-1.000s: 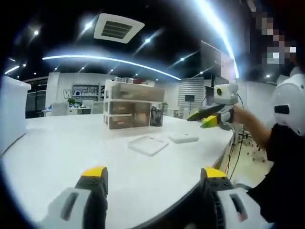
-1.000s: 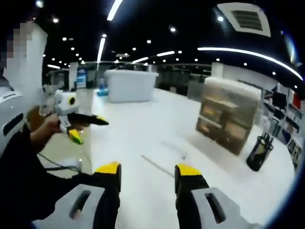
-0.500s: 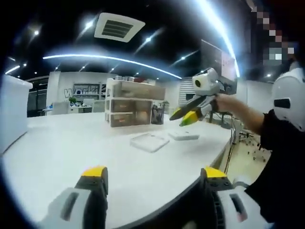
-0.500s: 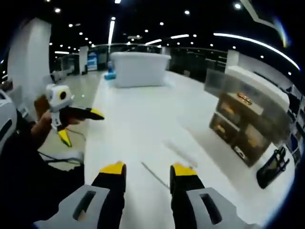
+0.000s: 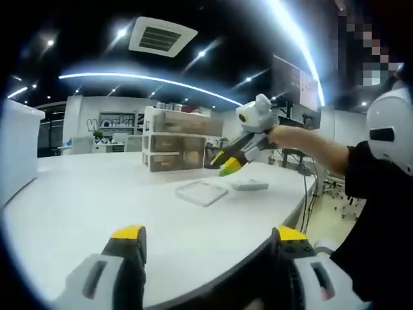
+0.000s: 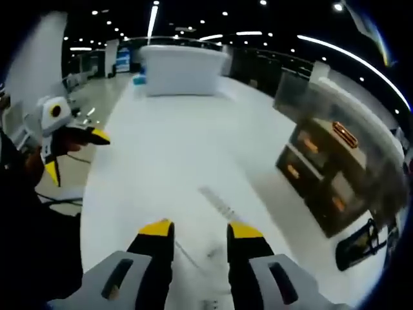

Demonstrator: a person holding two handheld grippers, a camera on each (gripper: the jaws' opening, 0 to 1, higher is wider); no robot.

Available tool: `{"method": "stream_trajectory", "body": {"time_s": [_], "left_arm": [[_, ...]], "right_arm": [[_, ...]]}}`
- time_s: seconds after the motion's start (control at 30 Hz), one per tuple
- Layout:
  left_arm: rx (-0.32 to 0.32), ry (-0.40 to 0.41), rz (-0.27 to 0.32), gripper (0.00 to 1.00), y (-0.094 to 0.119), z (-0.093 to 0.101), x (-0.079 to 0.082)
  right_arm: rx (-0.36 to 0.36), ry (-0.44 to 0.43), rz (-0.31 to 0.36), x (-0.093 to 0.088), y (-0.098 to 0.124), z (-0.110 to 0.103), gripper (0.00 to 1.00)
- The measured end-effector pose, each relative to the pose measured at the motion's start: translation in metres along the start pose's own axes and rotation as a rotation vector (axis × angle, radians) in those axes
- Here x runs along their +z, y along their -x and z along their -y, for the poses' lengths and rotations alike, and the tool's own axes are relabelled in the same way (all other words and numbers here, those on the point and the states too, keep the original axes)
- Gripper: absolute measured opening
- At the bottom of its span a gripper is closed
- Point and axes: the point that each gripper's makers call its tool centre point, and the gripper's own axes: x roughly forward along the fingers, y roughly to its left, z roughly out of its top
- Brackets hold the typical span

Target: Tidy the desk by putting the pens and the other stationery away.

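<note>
Left gripper view, right gripper above desk

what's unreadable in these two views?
- Drawer unit contents: right gripper view, motion blur and frosted fronts.
- Flat clear items on the desk: left gripper view, too small to identify.
- Black pen holder: right gripper view, cut off by the edge.
- Pens: too small to pick out.
</note>
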Motion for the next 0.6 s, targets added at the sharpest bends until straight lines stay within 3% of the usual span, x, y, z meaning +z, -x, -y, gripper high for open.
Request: {"method": "stream_trajectory", "body": {"time_s": [0.1,0.33,0.6], "left_arm": [[0.000,0.004,0.000,0.78,0.001,0.000,0.000],[-0.001,0.007,-0.002,0.78,0.001,0.000,0.001],[-0.012,0.011,-0.002,0.78,-0.002,0.003,0.004]], "right_arm": [[-0.017,-0.011,-0.024,-0.006,-0.003,0.013,0.28],[-0.032,-0.036,-0.049,-0.013,-0.005,0.020,0.25],[0.012,-0.013,-0.060,0.004,-0.017,0.004,0.23]]}}
